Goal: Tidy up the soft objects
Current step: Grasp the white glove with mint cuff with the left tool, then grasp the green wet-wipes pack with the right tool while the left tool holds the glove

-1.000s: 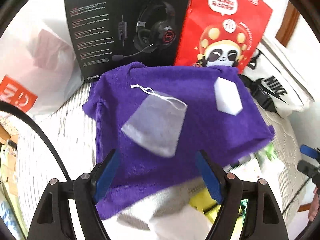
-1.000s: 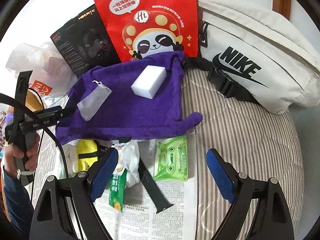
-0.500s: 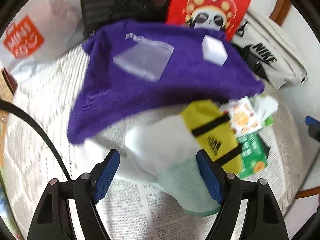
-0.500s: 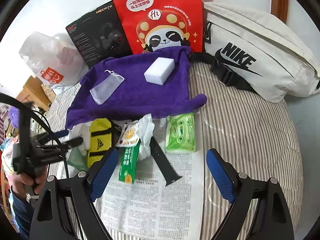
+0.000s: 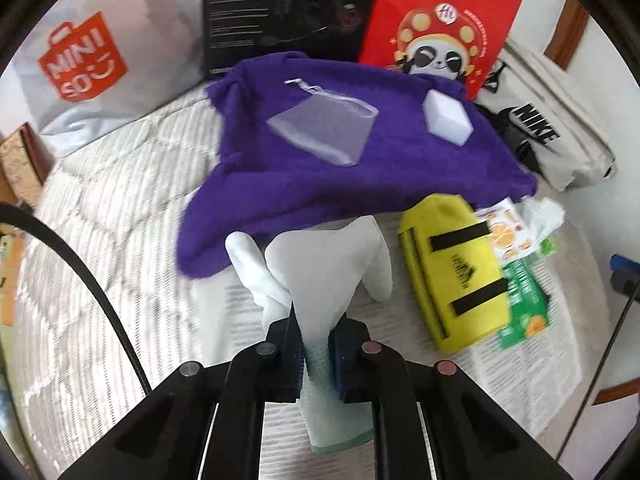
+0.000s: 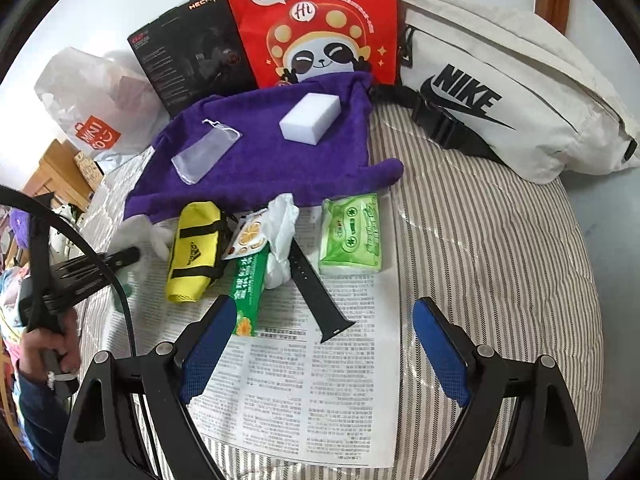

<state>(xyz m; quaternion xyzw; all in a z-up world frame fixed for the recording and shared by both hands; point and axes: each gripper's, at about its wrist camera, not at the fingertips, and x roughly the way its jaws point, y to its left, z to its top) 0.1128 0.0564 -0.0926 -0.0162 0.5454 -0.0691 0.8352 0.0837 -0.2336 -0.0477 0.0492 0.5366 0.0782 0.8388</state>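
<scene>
My left gripper (image 5: 316,356) has its jaws closing, and the pads press on the pale green end of a white sock (image 5: 328,264) that lies on the bed below the purple towel (image 5: 352,168). On the towel rest a grey mesh pouch (image 5: 324,128) and a white sponge (image 5: 448,118). A yellow pouch (image 5: 452,268) lies right of the sock. My right gripper (image 6: 324,344) stands open over a newspaper (image 6: 320,392) with nothing between its fingers. In the right wrist view the left gripper (image 6: 132,254) sits at the far left by the sock (image 6: 156,236).
On the newspaper lie a green wipes pack (image 6: 352,236), a black watch strap (image 6: 316,292), a green sachet (image 6: 250,284) and crumpled white plastic (image 6: 282,232). Behind the towel stand a red bag (image 6: 316,24), a black headset box (image 6: 192,48), a white Nike bag (image 6: 500,92) and a Miniso bag (image 6: 92,104).
The left gripper drew back from over the towel to the white sock and closed on it. The right gripper pulled back slightly and stayed open.
</scene>
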